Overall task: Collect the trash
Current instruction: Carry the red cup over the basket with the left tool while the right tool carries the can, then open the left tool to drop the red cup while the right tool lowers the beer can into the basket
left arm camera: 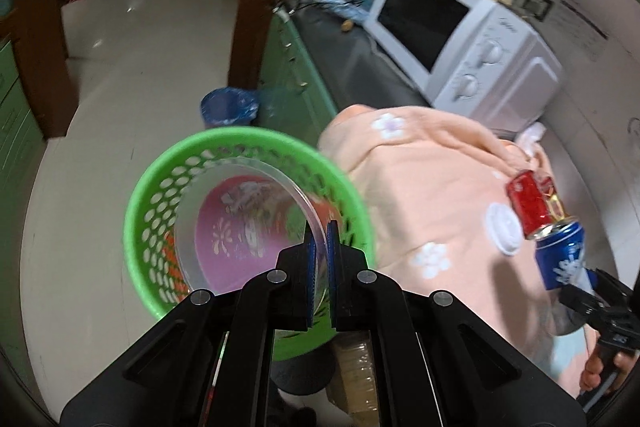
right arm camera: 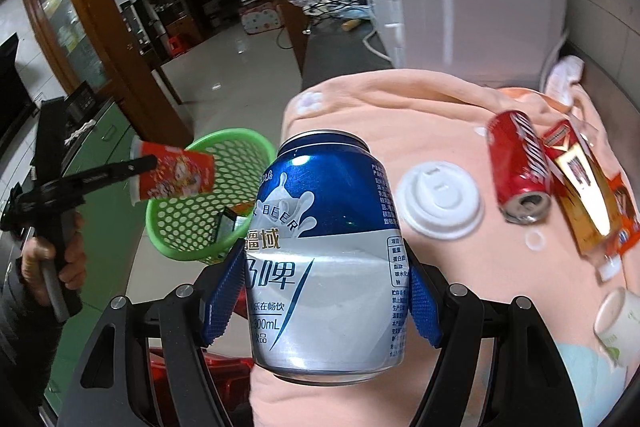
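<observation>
Right up close, the blue and silver can point(right arm camera: 326, 259) sits between the blue pads point(right arm camera: 425, 311) of the right gripper point(right arm camera: 324, 311). The pads press on its two sides, low down on the can, and it stands nearly straight up. It looks like thin metal, so it is probably light, smooth and easy to dent. A gentle squeeze around the middle seems best.

The left gripper point(left arm camera: 320, 259) is pinched shut on the rim of a paper cup point(right arm camera: 174, 174). The cup is red outside and pink inside. It is soft and would crush fast, so holding the thin rim makes sense. It hangs just over the green basket point(right arm camera: 224, 195), mouth tipped sideways.

The basket is near the edge of the peach cloth point(right arm camera: 400, 115), out past the counter. It has holes all around and a wide open top, so there is good room to drop things in. Some trash already lies in the bottom.

More trash waits on the cloth: a red can point(right arm camera: 518, 167) on its side, a red and gold carton point(right arm camera: 580, 187) touching it, a white lid point(right arm camera: 440, 201) and a small white cup point(right arm camera: 618, 323). The white microwave point(left arm camera: 460, 43) stands behind the cloth, so that side is tight. The floor side is open.
</observation>
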A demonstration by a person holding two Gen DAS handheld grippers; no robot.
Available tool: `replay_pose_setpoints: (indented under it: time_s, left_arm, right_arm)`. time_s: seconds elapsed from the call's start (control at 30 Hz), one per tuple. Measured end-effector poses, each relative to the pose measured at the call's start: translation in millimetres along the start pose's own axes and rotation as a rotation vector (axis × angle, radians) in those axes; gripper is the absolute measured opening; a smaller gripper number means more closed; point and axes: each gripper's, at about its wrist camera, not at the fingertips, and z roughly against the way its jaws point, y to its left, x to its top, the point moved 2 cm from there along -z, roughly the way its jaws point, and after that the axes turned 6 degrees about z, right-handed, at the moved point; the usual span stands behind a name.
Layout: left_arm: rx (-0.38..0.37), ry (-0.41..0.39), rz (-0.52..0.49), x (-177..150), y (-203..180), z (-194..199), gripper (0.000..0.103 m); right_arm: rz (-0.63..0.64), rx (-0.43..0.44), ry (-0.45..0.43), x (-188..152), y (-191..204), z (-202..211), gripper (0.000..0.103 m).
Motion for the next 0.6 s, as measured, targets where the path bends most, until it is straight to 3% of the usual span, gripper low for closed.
replay_pose_setpoints:
  time_s: [0.23,0.4,0.6]
  left_arm:
    - [0.034,0.031,0.058,-4.6,17.9,-10.9,0.008]
    - [0.040,0.023,0.088,-6.3,28.0,-7.2,0.015]
    - [0.035,0.006,0.126,-7.9,38.9,4.8,0.015]
  right_arm:
    - [0.049,0.037,-0.001,19.1,24.6,-13.2,0.070]
    - [0.076,0.061,-0.001,31.0,39.3,-23.3,0.070]
    - [0.113,0.094,0.011,42.8,59.6,-41.1,0.070]
